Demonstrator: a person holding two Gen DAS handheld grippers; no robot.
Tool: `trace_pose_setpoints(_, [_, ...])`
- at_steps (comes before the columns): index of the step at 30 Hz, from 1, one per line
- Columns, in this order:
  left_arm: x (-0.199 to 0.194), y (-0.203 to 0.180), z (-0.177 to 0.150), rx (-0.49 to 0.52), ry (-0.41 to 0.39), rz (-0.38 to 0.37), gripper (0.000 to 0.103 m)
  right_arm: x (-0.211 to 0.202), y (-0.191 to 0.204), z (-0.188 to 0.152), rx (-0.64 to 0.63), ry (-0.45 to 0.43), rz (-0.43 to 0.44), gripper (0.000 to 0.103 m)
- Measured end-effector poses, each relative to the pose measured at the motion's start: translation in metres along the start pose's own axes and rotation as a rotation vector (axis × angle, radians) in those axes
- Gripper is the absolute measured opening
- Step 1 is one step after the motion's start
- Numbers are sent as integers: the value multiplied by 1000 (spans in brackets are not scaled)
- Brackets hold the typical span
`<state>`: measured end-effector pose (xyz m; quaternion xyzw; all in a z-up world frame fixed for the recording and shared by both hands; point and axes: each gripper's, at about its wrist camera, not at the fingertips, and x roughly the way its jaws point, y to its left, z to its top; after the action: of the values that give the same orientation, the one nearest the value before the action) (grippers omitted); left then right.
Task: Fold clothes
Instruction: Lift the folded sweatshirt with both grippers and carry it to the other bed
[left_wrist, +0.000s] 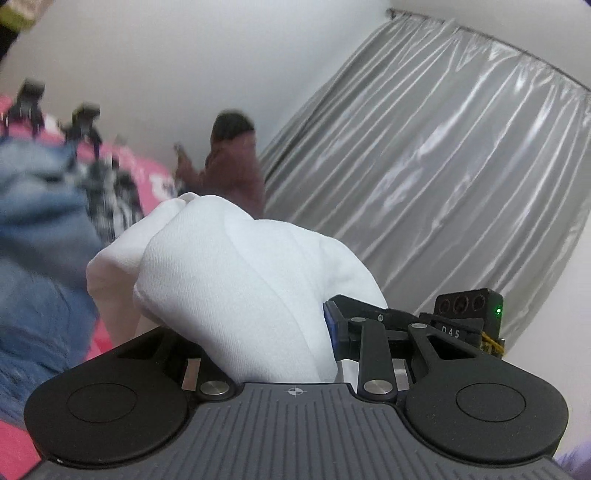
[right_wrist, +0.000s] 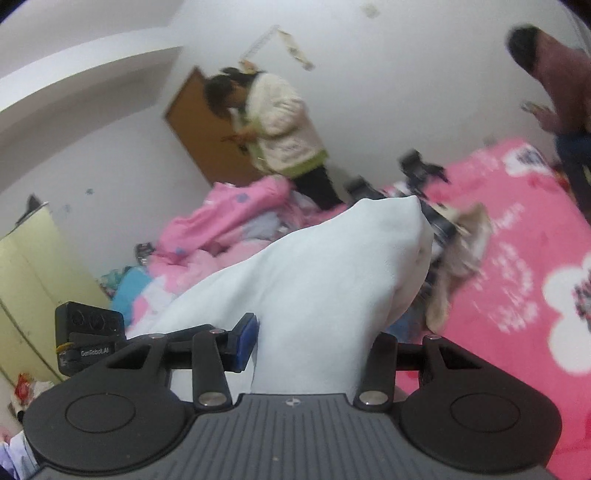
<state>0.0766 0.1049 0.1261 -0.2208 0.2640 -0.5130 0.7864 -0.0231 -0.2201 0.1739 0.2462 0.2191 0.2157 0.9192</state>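
A white garment (left_wrist: 229, 266) bulges up in thick folds out of my left gripper (left_wrist: 258, 328), which is shut on it. Only the blue pad (left_wrist: 330, 325) of the right-hand finger shows; cloth hides the other finger. In the right wrist view the same white garment (right_wrist: 325, 266) rises in a peak from my right gripper (right_wrist: 314, 343), also shut on it, with a blue pad (right_wrist: 246, 341) pressed against its left side. Both grippers are held well above the pink bed sheet (right_wrist: 517, 258).
Blue jeans (left_wrist: 33, 240), a black-and-white checked garment (left_wrist: 110, 199) and a beige garment (right_wrist: 461, 251) lie on the bed, with two spare grippers (left_wrist: 85, 125). A pink quilt (right_wrist: 229, 214) is heaped at the far end. Two people (right_wrist: 280, 125) (left_wrist: 232, 162) stand by the bed. Grey curtain (left_wrist: 443, 166).
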Motion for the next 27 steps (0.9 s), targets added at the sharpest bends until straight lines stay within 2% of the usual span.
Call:
trace_pose_setpoints(5, [-57, -49, 18, 27, -101, 84, 29, 3, 57, 32, -94, -12, 90, 50])
trace_pose_setpoints(11, [-134, -126, 15, 127, -253, 297, 29, 11, 136, 54, -213, 31, 264, 51])
trace_pose_setpoints(16, [-193, -183, -20, 105, -390, 526, 29, 28, 214, 54, -329, 107, 440, 53])
trace_pose_setpoints(20, [-231, -221, -58, 70, -488, 699, 29, 39, 271, 32, -404, 180, 549, 54])
trace_pose_setpoints(25, [-277, -257, -99, -11, -630, 850, 29, 61, 334, 6, -437, 298, 737, 55])
trace_pose_setpoints(27, [-295, -259, -117, -91, -689, 883, 29, 83, 359, -2, -409, 407, 805, 55])
